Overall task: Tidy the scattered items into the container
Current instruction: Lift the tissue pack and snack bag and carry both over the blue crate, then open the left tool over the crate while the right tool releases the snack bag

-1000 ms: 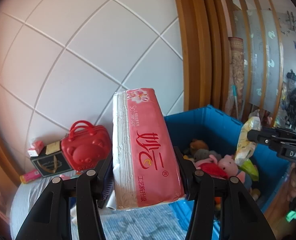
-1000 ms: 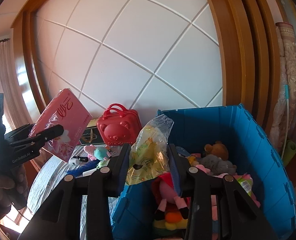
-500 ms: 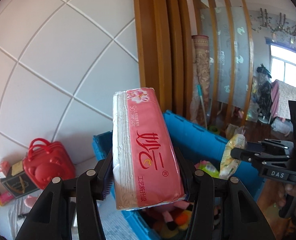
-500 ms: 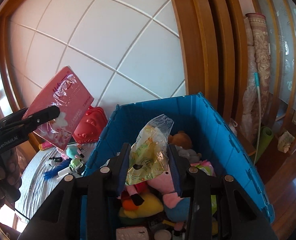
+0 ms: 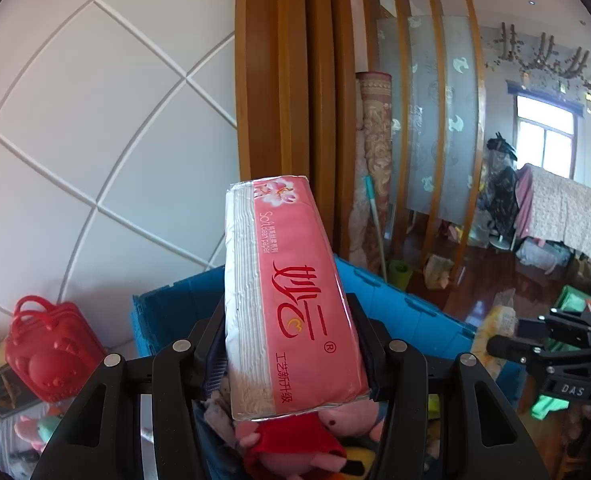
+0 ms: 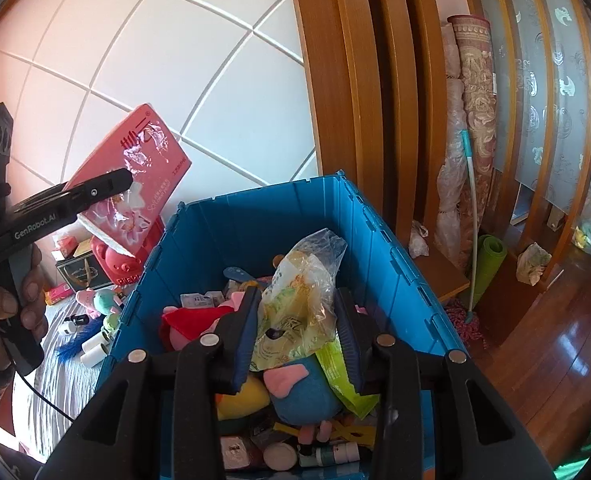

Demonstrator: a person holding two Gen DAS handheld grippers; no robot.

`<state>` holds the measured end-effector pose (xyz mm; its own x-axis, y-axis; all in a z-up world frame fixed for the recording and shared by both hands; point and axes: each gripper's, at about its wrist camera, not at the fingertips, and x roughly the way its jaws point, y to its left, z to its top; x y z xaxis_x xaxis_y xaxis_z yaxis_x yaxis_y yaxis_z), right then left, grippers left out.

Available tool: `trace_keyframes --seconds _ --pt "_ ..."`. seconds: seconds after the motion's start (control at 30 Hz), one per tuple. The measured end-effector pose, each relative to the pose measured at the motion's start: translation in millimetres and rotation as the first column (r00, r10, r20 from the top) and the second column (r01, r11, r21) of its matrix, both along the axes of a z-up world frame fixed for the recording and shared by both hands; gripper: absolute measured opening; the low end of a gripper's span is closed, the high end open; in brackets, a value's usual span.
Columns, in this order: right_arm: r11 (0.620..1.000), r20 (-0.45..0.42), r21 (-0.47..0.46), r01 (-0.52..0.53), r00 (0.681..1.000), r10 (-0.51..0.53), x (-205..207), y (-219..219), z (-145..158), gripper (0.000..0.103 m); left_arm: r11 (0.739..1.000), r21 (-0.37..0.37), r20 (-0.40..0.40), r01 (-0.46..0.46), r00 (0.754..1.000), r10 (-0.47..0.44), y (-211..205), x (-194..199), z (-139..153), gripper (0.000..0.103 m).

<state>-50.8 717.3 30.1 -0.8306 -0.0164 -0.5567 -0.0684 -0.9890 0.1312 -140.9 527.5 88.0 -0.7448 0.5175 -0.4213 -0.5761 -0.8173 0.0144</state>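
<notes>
At the left edge of the right-wrist view a hand (image 6: 3, 308) gripped the black handle of the left gripper (image 5: 291, 364), which slanted upward with its fingers clenched on a pink tissue pack (image 5: 287, 300) — a long, flat block in glossy film, red lettering and a flower print on its face, white paper layers showing along one side. The pack stood tilted above the left rim of the blue container (image 6: 379, 240), a ribbed plastic crate. Behind it, on the grey striped cloth (image 6: 59, 376) beside the crate's left wall, sat a red bear-shaped case (image 5: 51, 356), a dark box, small plush toys and white rolls.

Over the crate's interior the right gripper (image 6: 299, 340) pointed downward, its blue-padded fingers clamped on a crinkled clear snack bag (image 6: 299, 292) with yellow-green print. Below it the crate held soft plush toys — pink, red, blue, yellow — and small bottles near the front wall.
</notes>
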Motion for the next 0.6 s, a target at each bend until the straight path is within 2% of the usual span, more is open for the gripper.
trace_keyframes --seconds 0.23,0.6 --pt "1.0 0.024 0.002 0.017 1.0 -0.017 -1 6 -7 0.037 1.0 0.0 -0.027 -0.003 1.0 0.003 7 -26 8 0.051" --pt "1.0 0.012 0.007 0.014 1.0 -0.014 -11 13 -4 0.037 1.0 0.013 -0.034 -0.007 0.999 0.008 18 -56 18 0.051"
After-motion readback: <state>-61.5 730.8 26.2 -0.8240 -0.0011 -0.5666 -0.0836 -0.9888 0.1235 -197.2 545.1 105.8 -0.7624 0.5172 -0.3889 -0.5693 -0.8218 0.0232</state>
